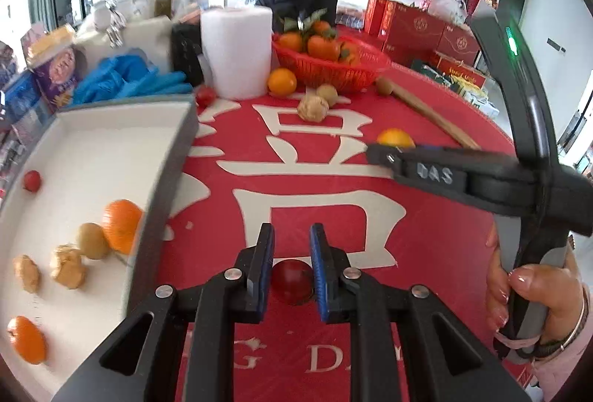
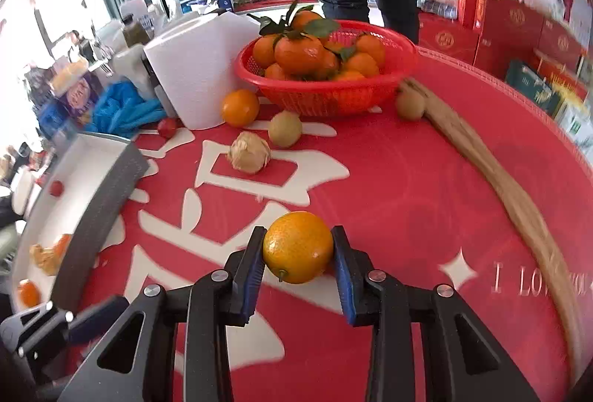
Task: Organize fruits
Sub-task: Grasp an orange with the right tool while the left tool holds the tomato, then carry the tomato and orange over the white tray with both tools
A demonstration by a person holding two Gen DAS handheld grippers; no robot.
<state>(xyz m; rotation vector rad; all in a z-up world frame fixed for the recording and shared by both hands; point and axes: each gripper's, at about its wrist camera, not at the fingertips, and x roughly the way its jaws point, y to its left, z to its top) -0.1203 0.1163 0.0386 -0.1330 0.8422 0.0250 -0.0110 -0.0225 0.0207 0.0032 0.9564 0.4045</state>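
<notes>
L gripper [image 1: 292, 263] is clamped on a small red fruit [image 1: 291, 281] low over the red tablecloth [image 1: 426, 235], w/ the white tray [image 1: 111, 150] just to its left holding oranges, a red fruit & walnut-like pieces. R gripper [image 2: 298, 246] is nearly closed, pads pressing both sides of an orange [image 2: 298, 246] near mid-table. Red basket [image 2: 326, 94] of leafy oranges sits at the far side, w/ loose fruit in front of it.
</notes>
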